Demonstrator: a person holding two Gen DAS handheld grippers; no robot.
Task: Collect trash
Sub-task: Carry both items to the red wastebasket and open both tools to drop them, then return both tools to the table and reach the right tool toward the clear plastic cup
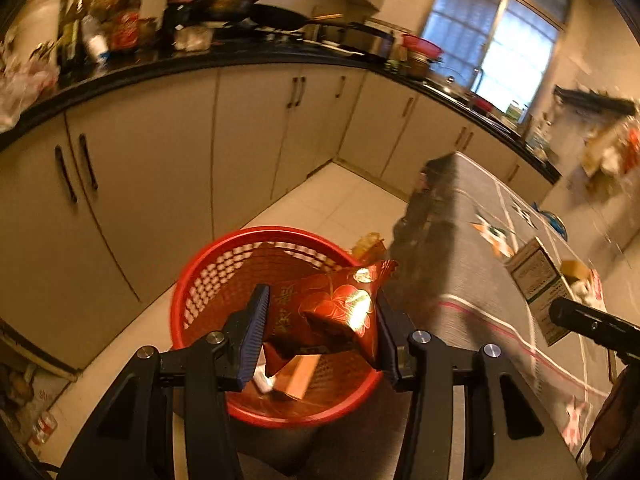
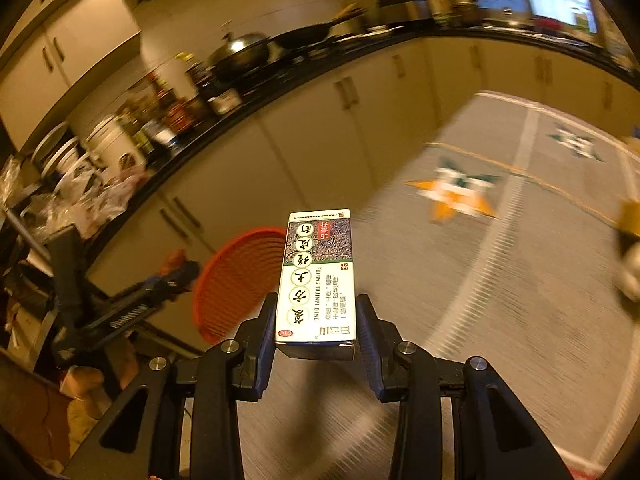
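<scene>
We are holding the left hand-held gripper [image 1: 320, 320], clamped on the red foil wrapper [image 1: 332, 312], squarely over the red basket [image 1: 192, 280] below it before letting go, while the right hand-held gripper [image 2: 316, 320] is gripping the medicine box [image 2: 318, 276].

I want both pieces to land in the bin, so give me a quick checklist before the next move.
1. Left gripper grips the red packet: ok.
2. Red packet above the red basket opening: ok.
3. Basket has room; only a few scraps lie at the bottom: ok.
4. Right gripper clamps the medicine box: ok.
5. Medicine box above the basket: not ok, it hangs over the tablecloth, basket off to its left.
6. Path to the basket clear of the left gripper: cannot tell.
</scene>
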